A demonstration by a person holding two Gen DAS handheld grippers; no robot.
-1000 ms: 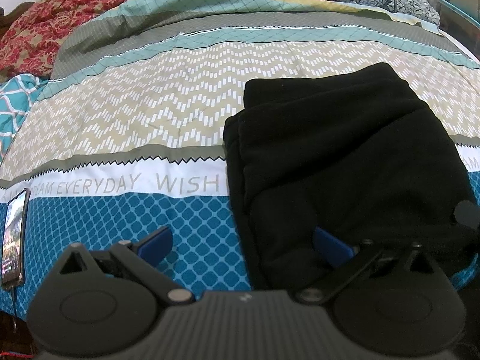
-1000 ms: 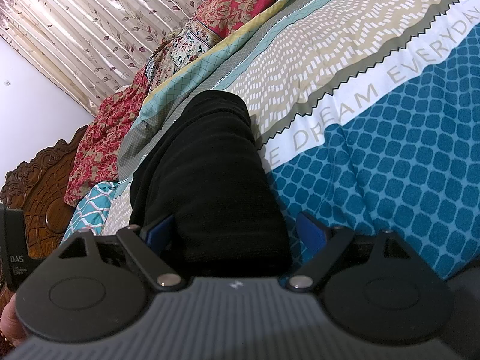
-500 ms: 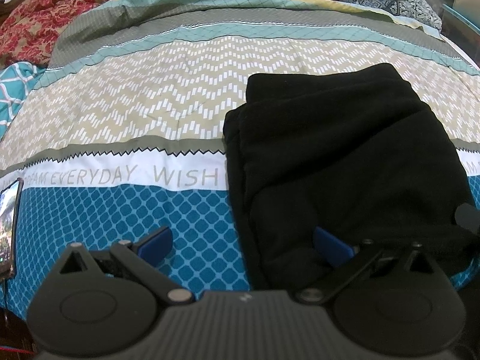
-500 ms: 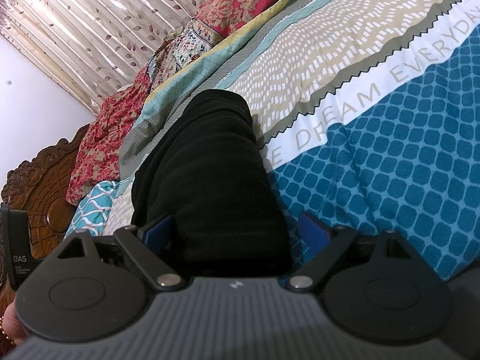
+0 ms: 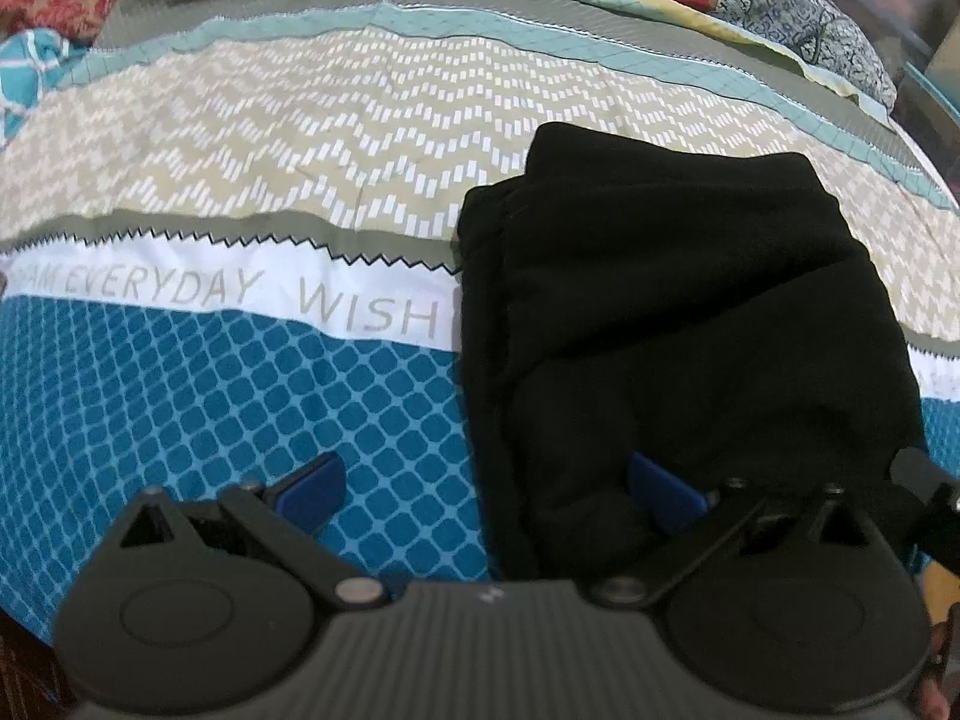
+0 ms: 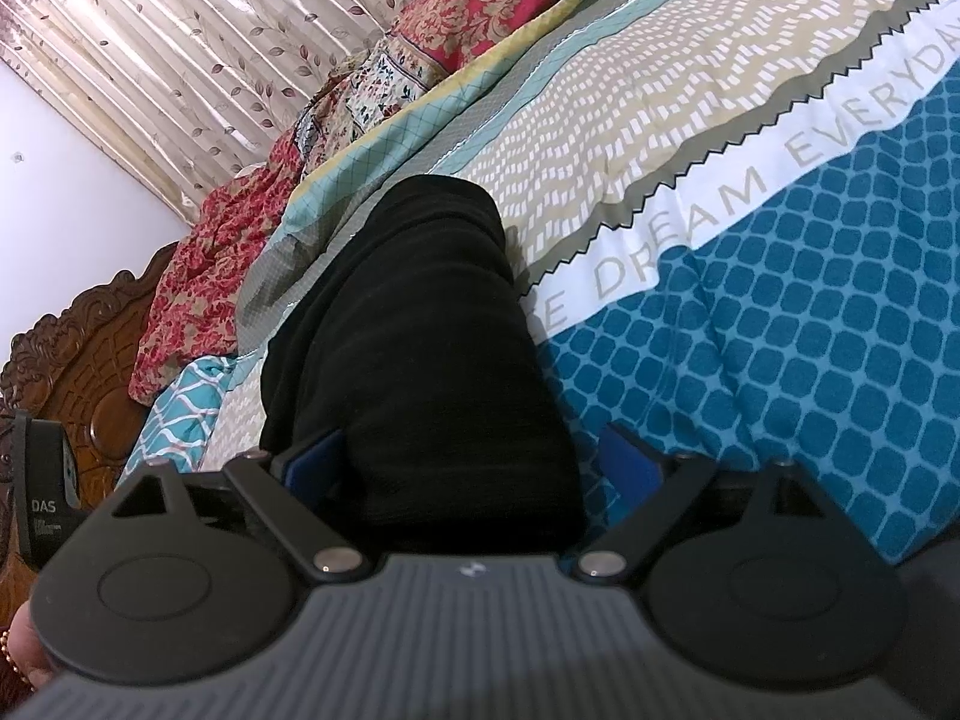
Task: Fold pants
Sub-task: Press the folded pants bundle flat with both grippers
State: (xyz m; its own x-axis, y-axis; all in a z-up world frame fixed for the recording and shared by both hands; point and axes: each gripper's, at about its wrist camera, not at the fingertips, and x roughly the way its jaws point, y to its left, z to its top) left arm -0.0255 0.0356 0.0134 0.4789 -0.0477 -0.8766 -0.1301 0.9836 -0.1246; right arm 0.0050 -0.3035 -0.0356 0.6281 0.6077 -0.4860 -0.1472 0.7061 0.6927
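Observation:
Black pants (image 5: pixel 672 324) lie folded into a thick rectangle on a patterned bedspread (image 5: pixel 252 192). In the left wrist view my left gripper (image 5: pixel 486 489) is open at the near left corner of the pile; its right blue pad (image 5: pixel 660 495) rests over the black cloth and its left pad (image 5: pixel 312 489) over the blue quilt. In the right wrist view the pants (image 6: pixel 420 348) run away from the camera, and my right gripper (image 6: pixel 474 462) is open, its blue pads straddling the near end of the pile.
The bedspread (image 6: pixel 780 192) carries printed words. Red floral bedding (image 6: pixel 216 276) and cushions lie at the far side. A carved wooden headboard (image 6: pixel 78 360) and pleated curtains (image 6: pixel 180 30) stand at the left. A hand (image 6: pixel 24 648) shows at the bottom left.
The left wrist view has swung slightly right and closer to the pants; the phone at the left edge has left the frame. The right gripper has hardly moved.

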